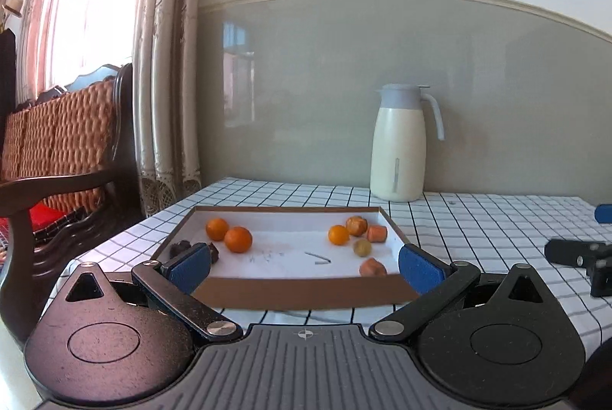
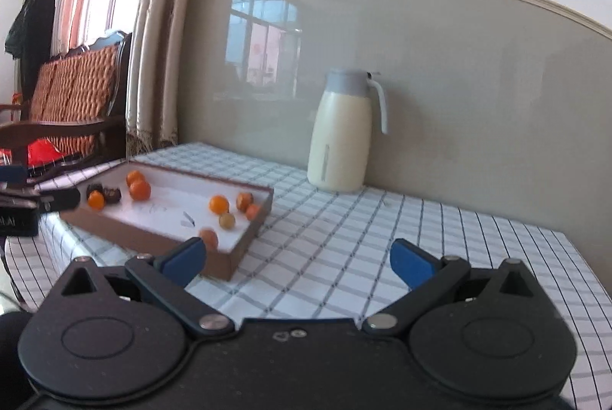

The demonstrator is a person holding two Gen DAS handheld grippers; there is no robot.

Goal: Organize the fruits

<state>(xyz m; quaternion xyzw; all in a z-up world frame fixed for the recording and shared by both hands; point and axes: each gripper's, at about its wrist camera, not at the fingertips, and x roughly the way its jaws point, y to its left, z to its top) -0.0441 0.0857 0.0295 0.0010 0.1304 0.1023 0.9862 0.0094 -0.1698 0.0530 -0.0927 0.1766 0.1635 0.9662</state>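
Checked white tablecloth (image 1: 478, 218) covers the table, grey wall panel behind. Cream thermos jug with grey lid (image 1: 399, 146) stands at 1 o'clock of the shallow brown cardboard tray with white floor (image 1: 306, 289). Tray holds two orange tangerines (image 1: 229, 235) at 10 o'clock, mixed small fruits (image 1: 357, 238) at 2 o'clock, dark pieces (image 2: 103, 194) near the left edge. Left gripper (image 1: 304, 266) spread wide, empty, straddling the tray's near wall. Right gripper (image 2: 298, 262) spread wide, empty, over cloth at 4 o'clock of the tray.
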